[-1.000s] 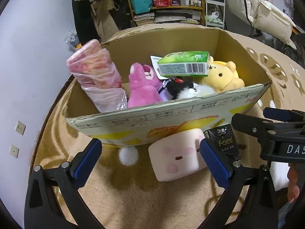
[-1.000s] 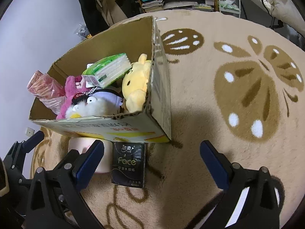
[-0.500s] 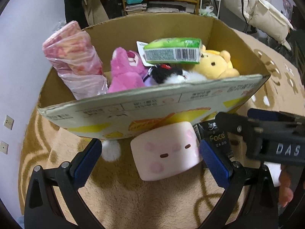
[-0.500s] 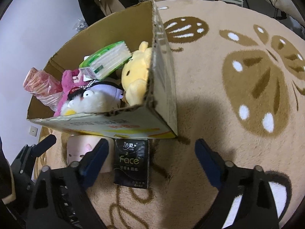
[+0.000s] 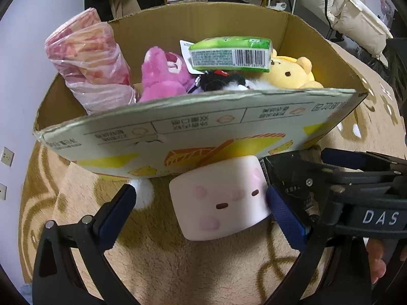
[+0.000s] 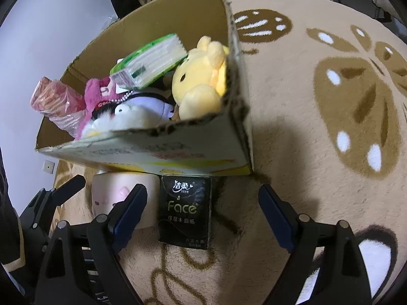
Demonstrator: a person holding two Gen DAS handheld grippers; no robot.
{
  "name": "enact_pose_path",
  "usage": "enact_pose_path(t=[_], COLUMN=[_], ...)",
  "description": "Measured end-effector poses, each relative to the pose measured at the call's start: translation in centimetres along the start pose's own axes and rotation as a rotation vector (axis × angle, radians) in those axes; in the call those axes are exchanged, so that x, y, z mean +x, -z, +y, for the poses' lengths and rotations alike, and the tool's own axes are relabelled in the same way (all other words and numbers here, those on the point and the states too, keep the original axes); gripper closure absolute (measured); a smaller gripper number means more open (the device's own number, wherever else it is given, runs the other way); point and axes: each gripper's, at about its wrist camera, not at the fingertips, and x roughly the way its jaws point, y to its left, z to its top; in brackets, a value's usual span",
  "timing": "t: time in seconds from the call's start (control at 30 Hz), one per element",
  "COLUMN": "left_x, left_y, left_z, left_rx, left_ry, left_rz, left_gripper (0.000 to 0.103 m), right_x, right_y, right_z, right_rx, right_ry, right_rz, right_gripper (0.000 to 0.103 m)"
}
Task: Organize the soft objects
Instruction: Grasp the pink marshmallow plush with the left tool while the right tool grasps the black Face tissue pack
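Note:
A pale pink squishy cube with a small face lies on the carpet against the front of the cardboard box. My left gripper stands open around the cube: its right pad is close against the cube's side and its left pad is clear of it. A black "Face" tissue pack lies beside the cube. My right gripper straddles the pack, open, with gaps on both sides. In the left wrist view the right gripper hides most of the pack.
The box holds a pink plastic-wrapped roll, a pink plush, a green tissue pack, a yellow bear and a black-and-white plush. A tan patterned carpet spreads to the right. Shelves and bags stand behind.
Both grippers have sunk toward the carpet and closer to the box front. The cube now sits between the left fingers. The right jaws have narrowed slightly around the black pack.

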Motion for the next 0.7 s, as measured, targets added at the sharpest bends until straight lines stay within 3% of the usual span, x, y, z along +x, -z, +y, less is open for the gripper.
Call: enact_pose_path(t=[0.4, 0.53, 0.6, 0.7], left_x=[0.5, 0.5, 0.7, 0.9], left_y=[0.6, 0.6, 0.6, 0.8], left_z=[0.5, 1.4, 1.8, 1.9], left_rx=[-0.006, -0.023, -0.031, -0.033], left_ry=[0.005, 0.027, 0.045, 0.060], left_rz=[0.003, -0.002, 0.003, 0.011], left_gripper=[0.002, 0.007, 0.012, 0.018], right_x=[1.2, 1.4, 1.7, 2.1], right_y=[0.4, 0.4, 0.4, 0.4], right_z=[0.5, 0.5, 0.7, 0.9], right_rx=[-0.010, -0.014, -0.024, -0.029], right_ry=[0.011, 0.012, 0.018, 0.036], right_rz=[0.013, 0.018, 0.021, 0.027], right_gripper=[0.009, 0.009, 0.018, 0.022])
